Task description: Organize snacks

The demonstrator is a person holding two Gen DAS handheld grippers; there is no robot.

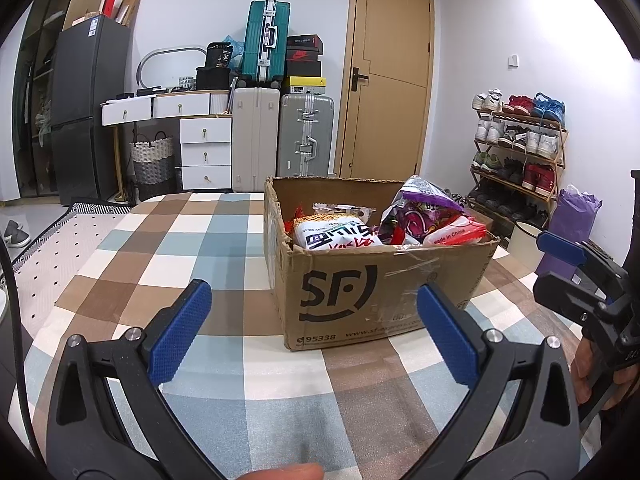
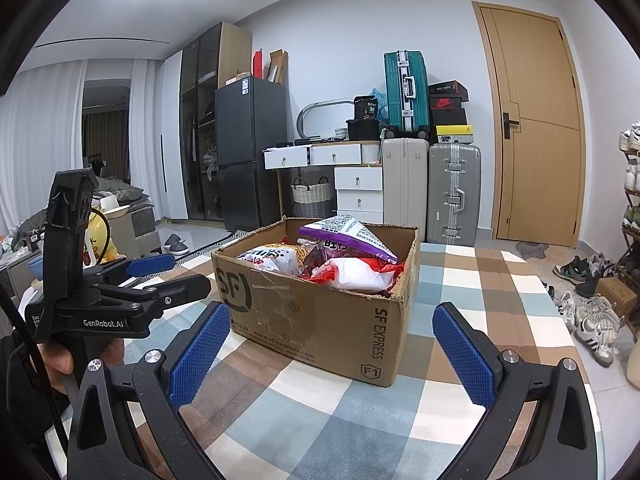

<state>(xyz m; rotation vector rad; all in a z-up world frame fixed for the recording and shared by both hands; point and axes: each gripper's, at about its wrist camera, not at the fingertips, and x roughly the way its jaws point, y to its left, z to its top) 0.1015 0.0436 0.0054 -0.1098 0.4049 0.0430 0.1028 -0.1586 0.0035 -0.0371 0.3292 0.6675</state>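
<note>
Snacks fill the cardboard box [image 1: 384, 292] ahead of both grippers, and none lies loose on the checked cloth of the counter [image 1: 180, 240] in either view. Nearest the cameras, the left gripper [image 1: 314, 332] hangs just short of the box's printed front wall with its jaws spread wide and nothing between them. The right gripper [image 2: 332, 354] hovers at the box's near corner, its jaws equally wide and bare.

Inside the open-topped box the packets sit in a heap, not in rows. A white bag with red and black lettering [image 1: 340, 238] lies toward one side, a red-and-white packet [image 1: 456, 232] toward the other, and a purple-and-white bag [image 2: 348, 236] rides on top, tilted and poking above the rim. More wrappers show underneath, too buried to tell apart.

As for progress, the scene fits two readings: a full box waiting to be emptied and sorted onto the counter, or packets already gathered off the counter into the box. The jumble inside hints that tidying remains, though that is only a judgement.

Beyond stand suitcases [image 1: 306, 136] and a door [image 1: 388, 80].
</note>
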